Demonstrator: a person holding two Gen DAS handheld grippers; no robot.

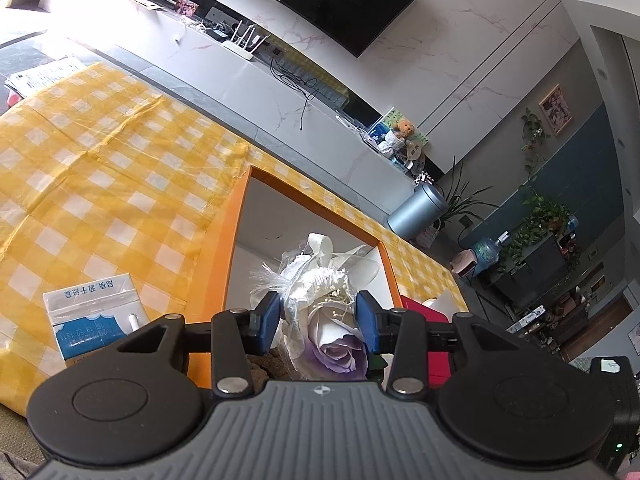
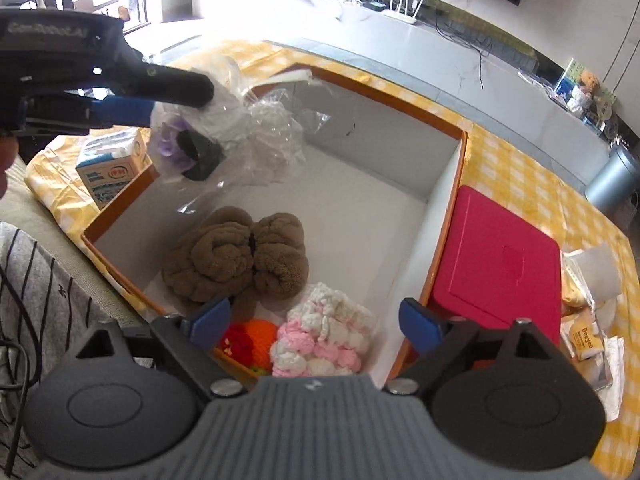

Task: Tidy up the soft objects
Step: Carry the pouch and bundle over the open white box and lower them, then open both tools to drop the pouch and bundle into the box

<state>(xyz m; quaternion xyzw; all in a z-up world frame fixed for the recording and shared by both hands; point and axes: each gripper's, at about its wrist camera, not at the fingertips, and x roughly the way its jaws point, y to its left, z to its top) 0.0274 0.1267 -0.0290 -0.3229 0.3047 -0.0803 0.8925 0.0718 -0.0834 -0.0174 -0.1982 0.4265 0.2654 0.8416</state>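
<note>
My left gripper (image 1: 317, 320) is shut on a wrapped fabric flower bouquet (image 1: 320, 304), white and purple in clear film, held above the orange-rimmed white box (image 1: 224, 248). In the right wrist view the bouquet (image 2: 208, 136) hangs over the box's far left corner, with the left gripper (image 2: 160, 108) on it. My right gripper (image 2: 316, 322) is open and empty above the box's near edge. Inside the box (image 2: 448, 184) lie a brown rolled towel (image 2: 236, 256), a pink and white knitted piece (image 2: 324, 336) and a red and orange knitted piece (image 2: 248, 340).
A milk carton (image 1: 92, 312) stands left of the box on the yellow checked tablecloth (image 1: 100, 168). A red flat box (image 2: 500, 268) lies right of the box, with snack packets (image 2: 588, 340) beyond it. A metal bin (image 2: 616, 180) stands on the floor.
</note>
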